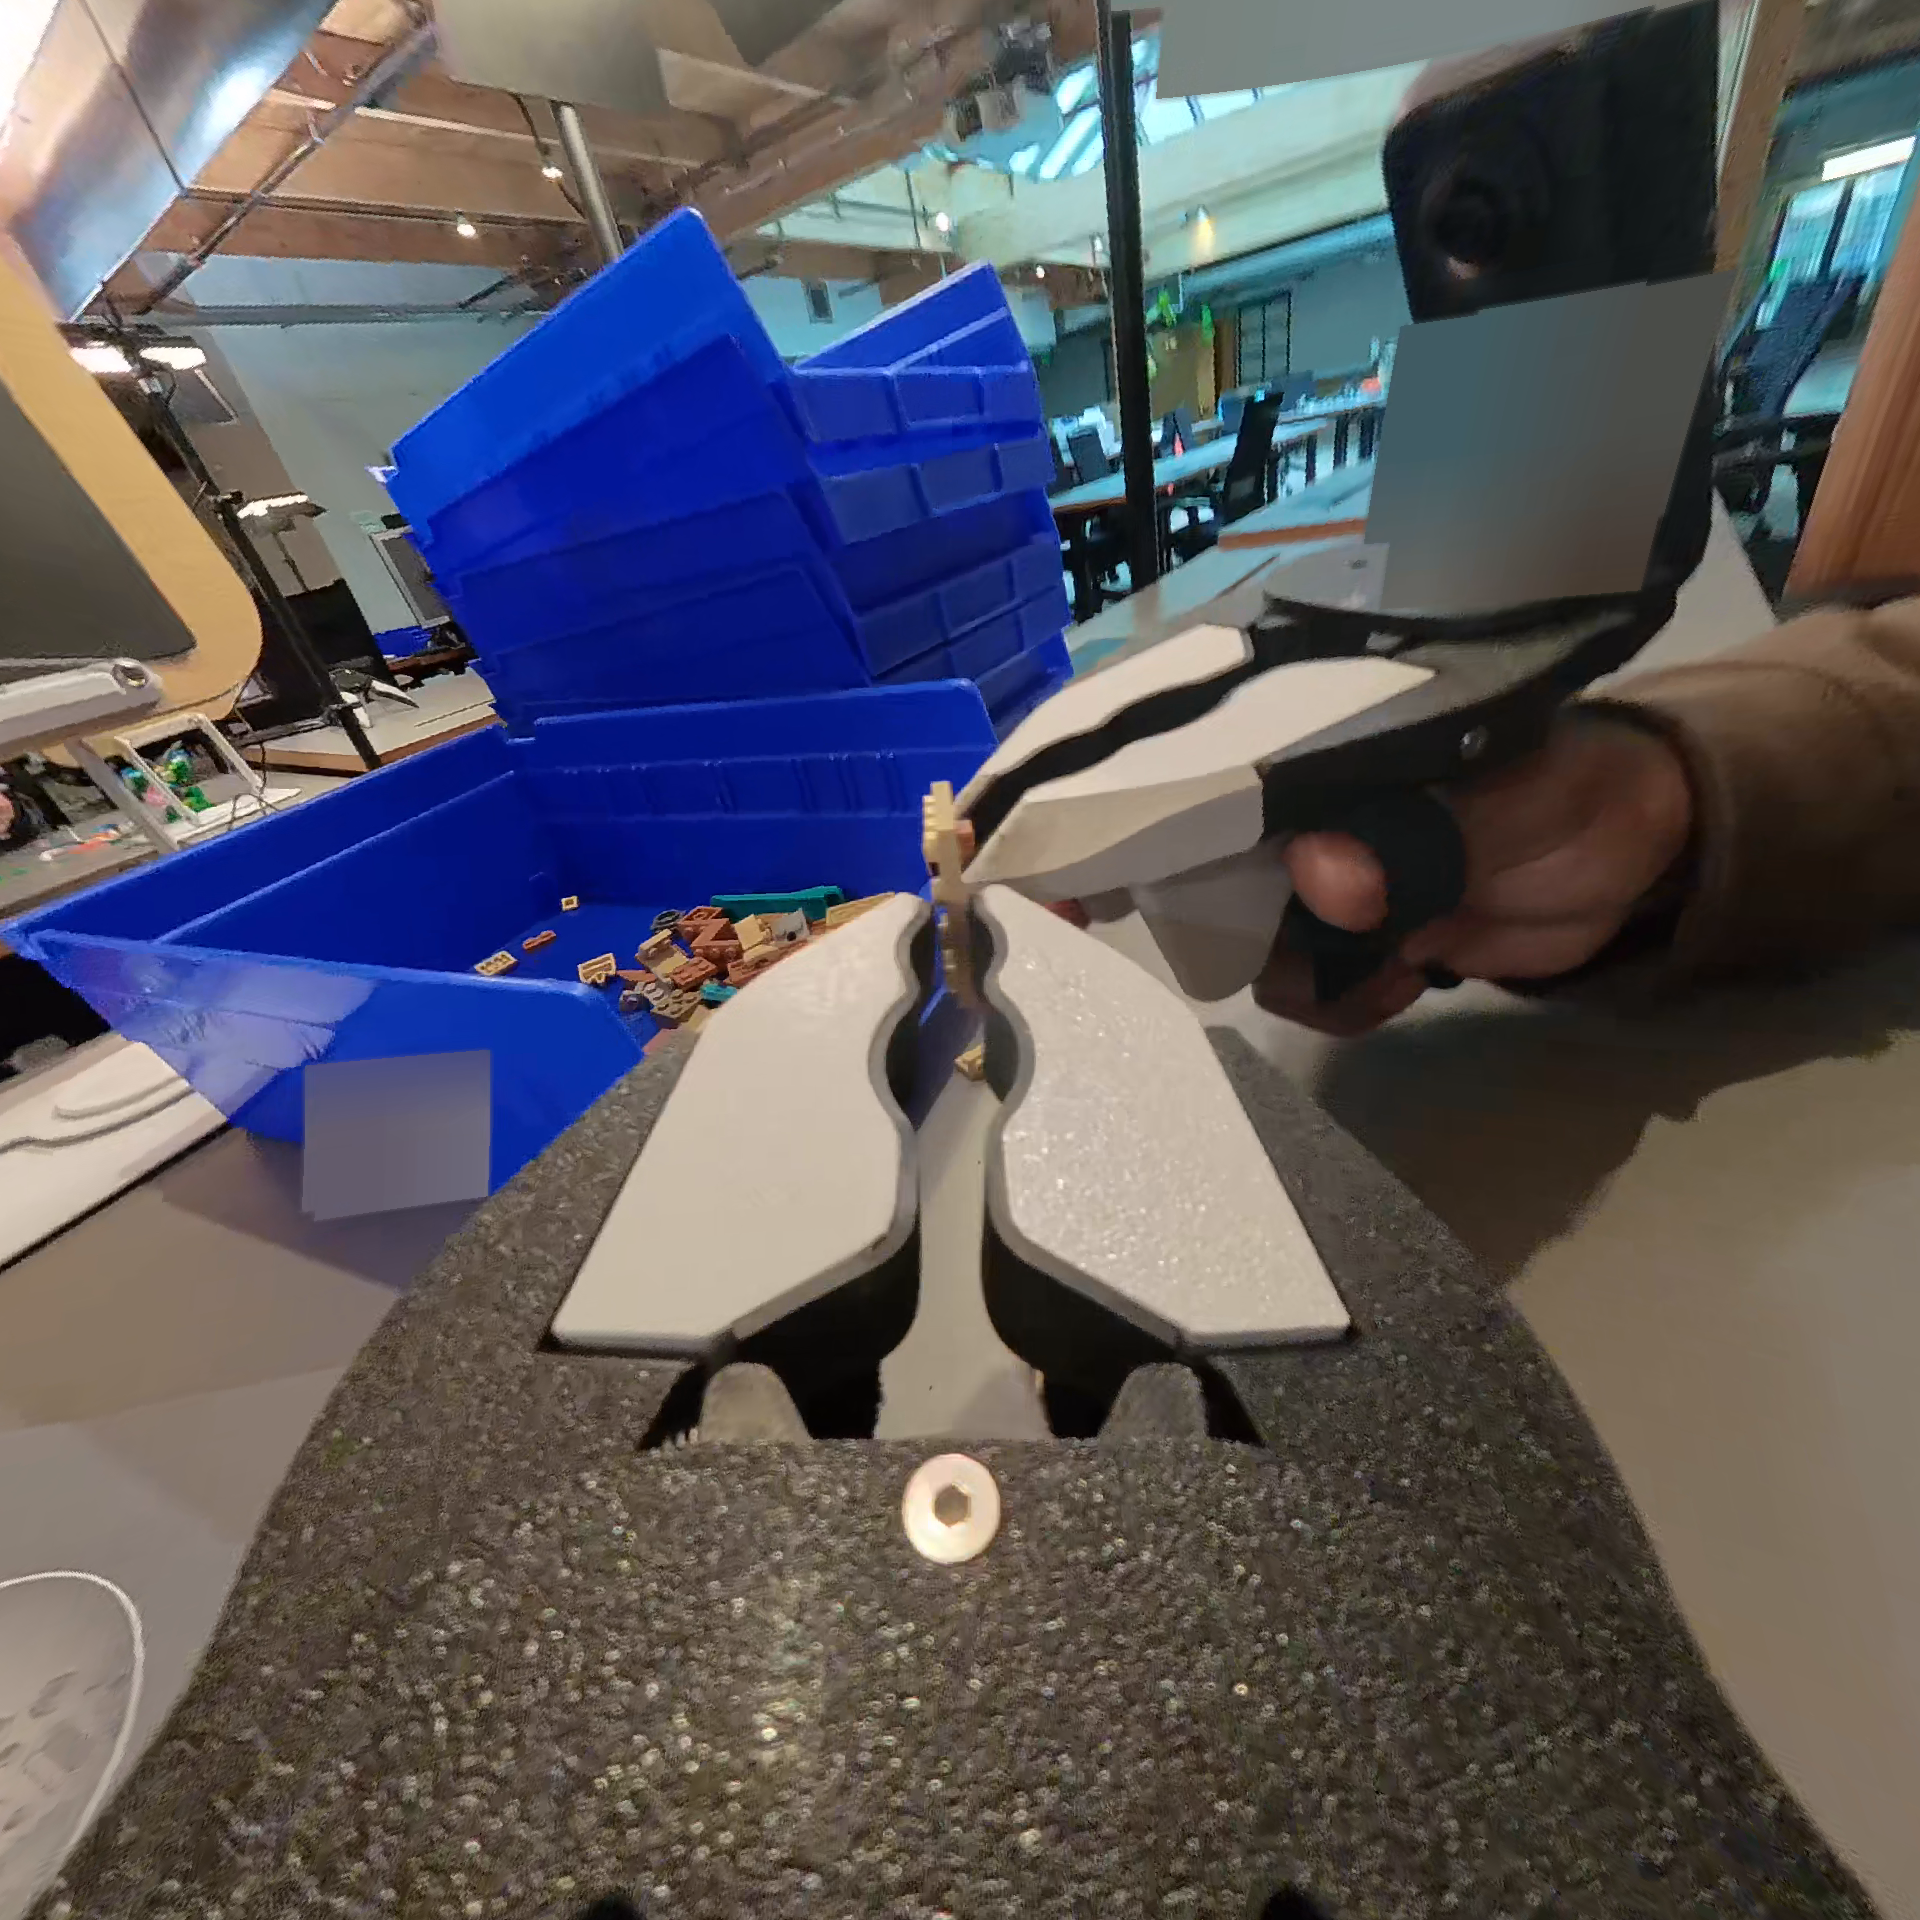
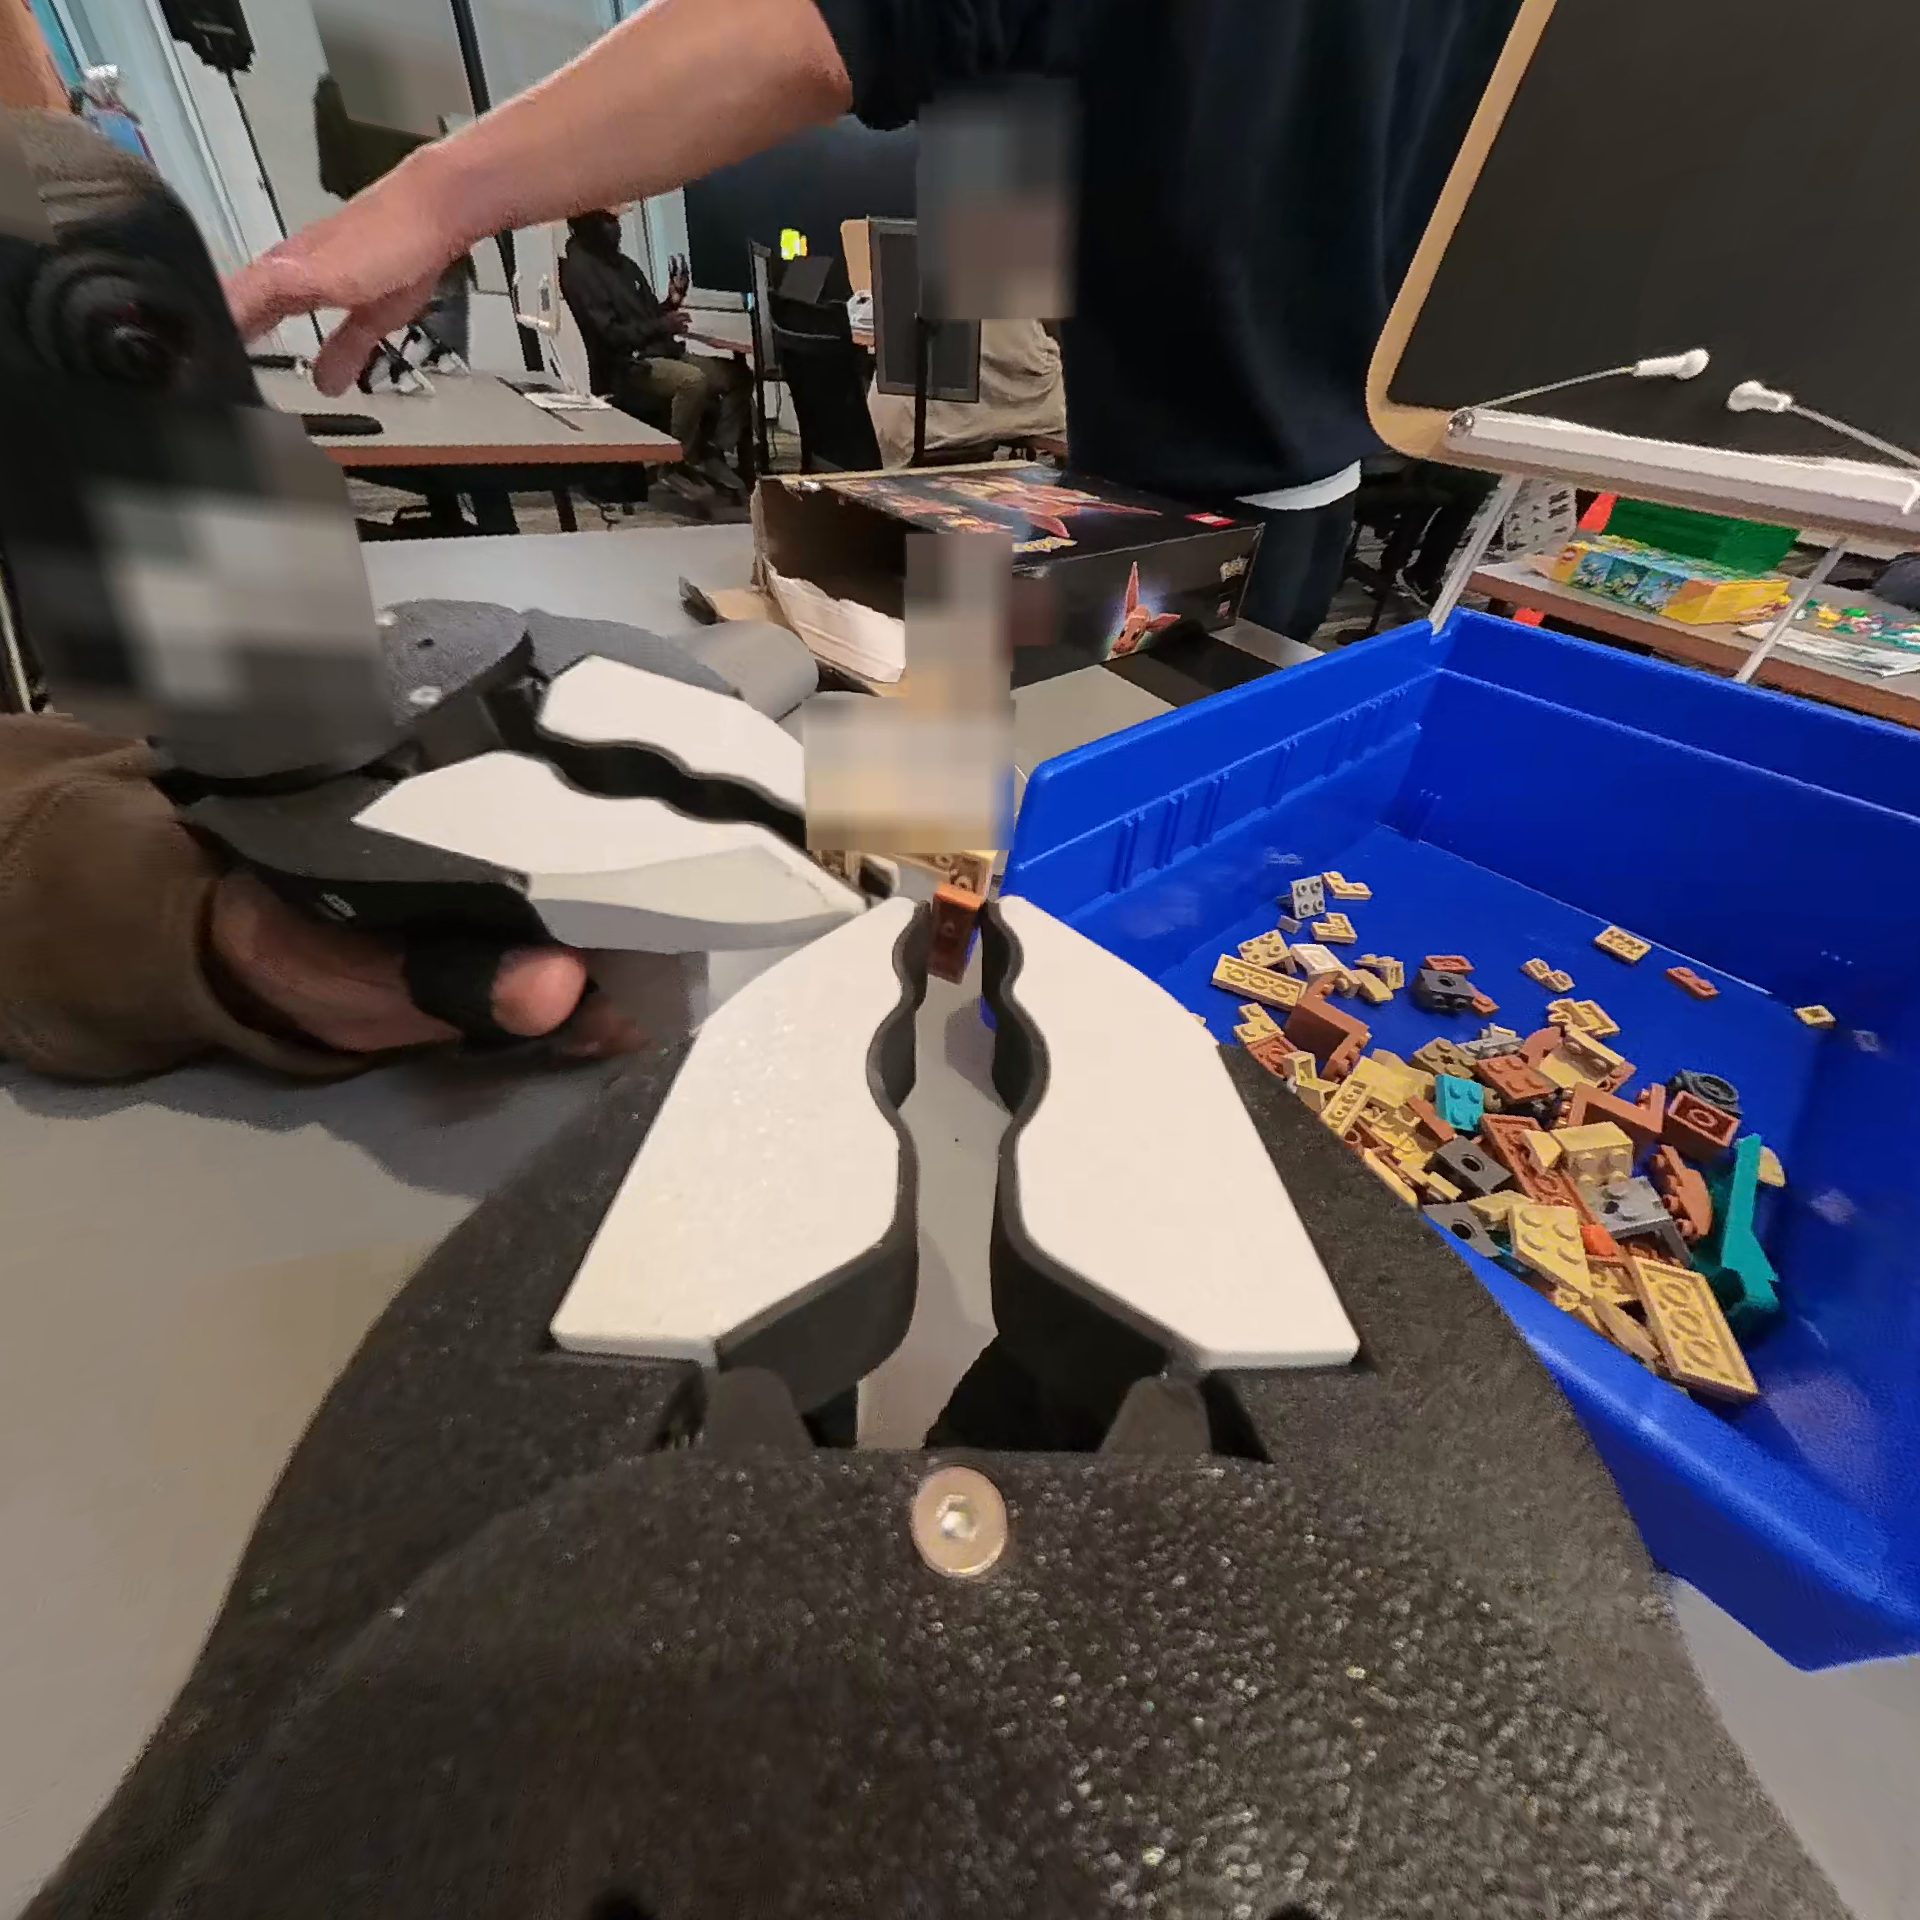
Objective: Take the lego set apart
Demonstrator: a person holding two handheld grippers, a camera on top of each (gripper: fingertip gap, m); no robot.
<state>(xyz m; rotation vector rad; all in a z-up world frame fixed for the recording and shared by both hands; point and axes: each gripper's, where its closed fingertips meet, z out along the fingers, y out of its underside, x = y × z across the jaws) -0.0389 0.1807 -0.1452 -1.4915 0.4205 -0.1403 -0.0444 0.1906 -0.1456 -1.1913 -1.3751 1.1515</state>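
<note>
In the left wrist view my left gripper is shut on a thin tan studded plate, held edge-on and upright just above the grey table. My right gripper comes in from the right and presses a small brown brick against the plate's upper part. In the right wrist view my right gripper is shut on that brown brick, both pads against it. The left gripper reaches in from the left, and the tan plate shows just beyond the brick, partly under a blurred patch.
An open blue bin with a pile of small bricks stands right of my right gripper; it also shows in the left wrist view. A stack of blue bins stands behind it. A printed box and a standing person are across the table. The tips of both grippers are at nearly the same place.
</note>
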